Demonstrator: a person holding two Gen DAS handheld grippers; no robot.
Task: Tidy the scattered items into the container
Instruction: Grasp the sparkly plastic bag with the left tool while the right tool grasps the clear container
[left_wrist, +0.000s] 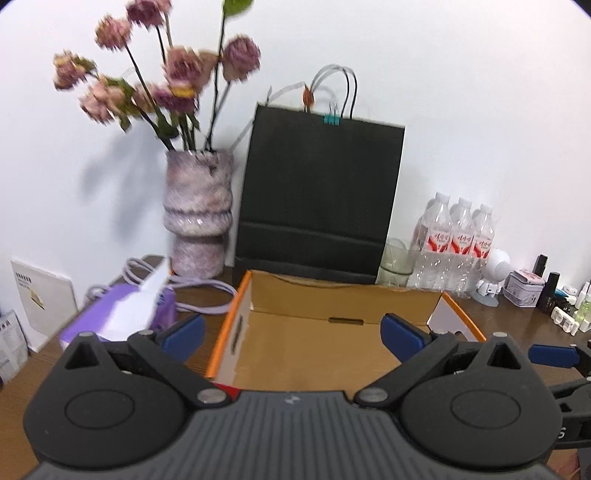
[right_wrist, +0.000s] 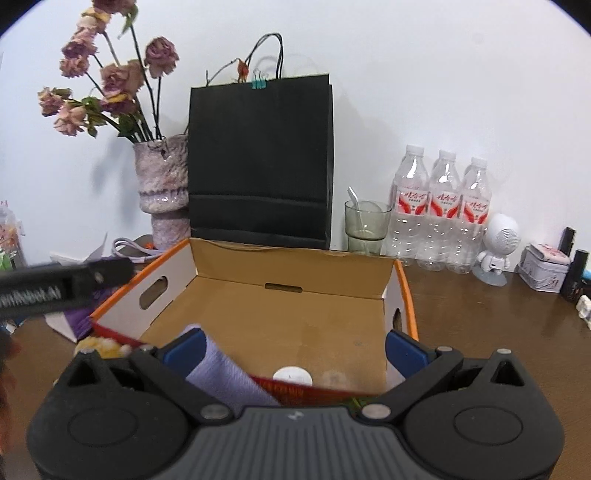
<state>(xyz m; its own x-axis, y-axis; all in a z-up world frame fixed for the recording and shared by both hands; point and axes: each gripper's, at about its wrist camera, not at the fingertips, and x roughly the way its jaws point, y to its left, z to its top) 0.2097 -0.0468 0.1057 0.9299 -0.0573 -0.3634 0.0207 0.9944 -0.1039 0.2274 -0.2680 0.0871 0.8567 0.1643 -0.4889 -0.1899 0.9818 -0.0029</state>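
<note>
An open cardboard box with an orange rim (left_wrist: 225, 332) (right_wrist: 404, 291) stands on the brown table, right ahead of both grippers. In the right wrist view its near end holds a lavender cloth (right_wrist: 229, 380), a white round disc (right_wrist: 292, 374) and a red packet (right_wrist: 306, 392). A yellow item (right_wrist: 99, 345) shows by the near left corner. My left gripper (left_wrist: 293, 338) is open above the box's near edge, with nothing between its fingers. My right gripper (right_wrist: 295, 350) is open over the box, and the lavender cloth lies beside its left finger.
A purple tissue box (left_wrist: 118, 317) and a lavender cable (left_wrist: 199, 291) lie left of the box. A vase of dried flowers (left_wrist: 199, 210), a black paper bag (right_wrist: 260, 162), a glass with a spoon (right_wrist: 365, 225), three water bottles (right_wrist: 443, 210) and small items (right_wrist: 543, 269) line the wall.
</note>
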